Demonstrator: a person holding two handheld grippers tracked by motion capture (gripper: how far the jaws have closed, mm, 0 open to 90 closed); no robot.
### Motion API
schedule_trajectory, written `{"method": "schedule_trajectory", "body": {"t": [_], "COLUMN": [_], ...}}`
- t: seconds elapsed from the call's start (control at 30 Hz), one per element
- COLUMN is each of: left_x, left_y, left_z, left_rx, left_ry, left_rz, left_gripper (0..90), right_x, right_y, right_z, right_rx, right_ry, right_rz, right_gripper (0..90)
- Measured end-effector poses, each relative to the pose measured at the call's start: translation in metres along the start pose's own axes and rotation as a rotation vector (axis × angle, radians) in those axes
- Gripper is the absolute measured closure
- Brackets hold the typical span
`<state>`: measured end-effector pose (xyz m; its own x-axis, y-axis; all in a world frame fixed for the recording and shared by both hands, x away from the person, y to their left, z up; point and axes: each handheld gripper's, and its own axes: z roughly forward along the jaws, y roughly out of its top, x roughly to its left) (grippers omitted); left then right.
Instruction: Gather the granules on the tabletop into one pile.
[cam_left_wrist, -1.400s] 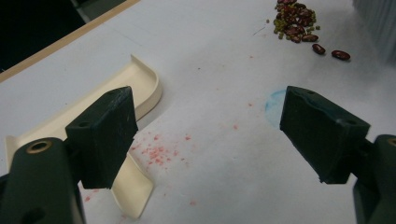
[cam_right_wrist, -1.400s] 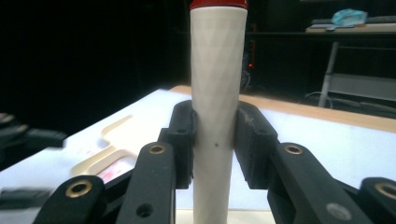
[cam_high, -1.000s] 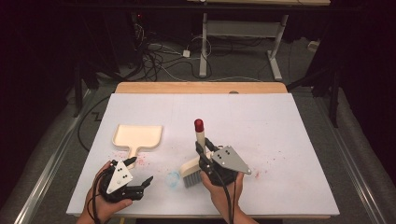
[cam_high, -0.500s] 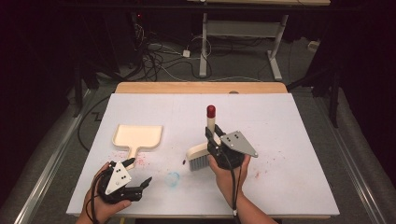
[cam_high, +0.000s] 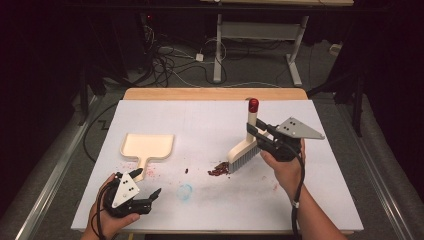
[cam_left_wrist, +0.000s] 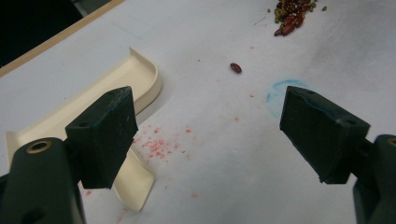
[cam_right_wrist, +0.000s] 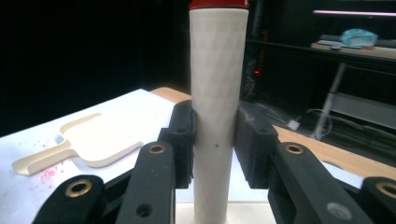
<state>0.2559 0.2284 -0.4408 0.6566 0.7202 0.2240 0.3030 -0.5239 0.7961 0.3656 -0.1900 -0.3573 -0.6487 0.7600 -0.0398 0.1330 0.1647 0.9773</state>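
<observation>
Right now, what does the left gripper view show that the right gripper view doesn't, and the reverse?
Left gripper view alone: open left tongs, a pile of red beans, one stray bean and a blue ring mark. Right gripper view alone: right tongs clamped on the brush handle, its red cap, and floor cables. Both: the cream dustpan and red crumbs beside its handle.

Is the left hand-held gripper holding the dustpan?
No, the left hand-held gripper is open with bare table between its jaws; the dustpan lies beside it.
</observation>
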Motion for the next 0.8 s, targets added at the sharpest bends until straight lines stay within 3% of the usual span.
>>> {"method": "schedule_trajectory", "body": {"t": [0.03, 0.07, 0.23, 0.27, 0.3, 0.33, 0.37, 0.4, 0.43, 0.6, 0.63, 0.7, 0.73, 0.77, 0.8], "left_x": [0.0, 0.0, -0.002, -0.002, -0.002, -0.002, -0.002, -0.003, -0.003, -0.004, -0.004, -0.005, -0.005, -0.004, -0.004], "left_y": [0.0, 0.0, -0.001, -0.001, -0.001, -0.001, -0.001, -0.001, 0.0, 0.0, 0.0, 0.0, 0.0, 0.0, 0.0], "left_z": [0.0, 0.001, 0.003, 0.003, 0.004, 0.004, 0.004, 0.004, 0.004, 0.006, 0.006, 0.007, 0.007, 0.007, 0.007], "left_rx": [0.002, 0.004, 0.016, 0.018, 0.022, 0.024, 0.024, 0.023, 0.022, 0.027, 0.028, 0.028, 0.028, 0.028, 0.028], "left_ry": [0.0, -0.001, -0.007, -0.009, -0.01, -0.01, -0.012, -0.011, -0.012, -0.02, -0.021, -0.024, -0.025, -0.027, -0.028], "left_rz": [0.001, 0.002, 0.01, 0.01, 0.011, 0.012, 0.015, 0.015, 0.015, 0.017, 0.017, 0.02, 0.019, 0.019, 0.019], "left_gripper": [18.1, 18.1, 18.1, 18.1, 18.1, 18.1, 18.1, 18.1, 18.1, 18.1, 18.1, 18.1, 18.1, 18.1, 18.1], "right_x": [0.0, -0.011, -0.035, -0.035, -0.044, -0.044, -0.052, -0.052, -0.057, -0.057, -0.054, -0.053, -0.049, -0.047, -0.047], "right_y": [0.0, -0.003, -0.012, -0.012, -0.017, -0.017, -0.023, -0.023, -0.026, -0.027, -0.028, -0.027, -0.027, -0.027, -0.027], "right_z": [0.0, -0.001, -0.003, -0.003, -0.001, -0.001, 0.001, 0.001, 0.005, 0.015, 0.022, 0.026, 0.032, 0.036, 0.036], "right_rx": [0.0, -0.005, 0.072, 0.072, 0.099, 0.099, 0.095, 0.095, 0.074, 0.058, 0.055, 0.054, 0.05, 0.048, 0.048], "right_ry": [0.0, 0.03, 0.133, 0.133, 0.178, 0.178, 0.22, 0.22, 0.251, 0.316, 0.367, 0.384, 0.434, 0.453, 0.453], "right_rz": [0.0, -0.01, -0.096, -0.096, -0.102, -0.102, -0.067, -0.067, -0.053, -0.058, -0.066, -0.073, -0.077, -0.086, -0.086], "right_gripper": [70.4, 70.4, 70.3, 70.3, 70.3, 70.3, 70.3, 70.3, 70.3, 70.3, 70.3, 70.3, 70.3, 70.3, 70.3]}}
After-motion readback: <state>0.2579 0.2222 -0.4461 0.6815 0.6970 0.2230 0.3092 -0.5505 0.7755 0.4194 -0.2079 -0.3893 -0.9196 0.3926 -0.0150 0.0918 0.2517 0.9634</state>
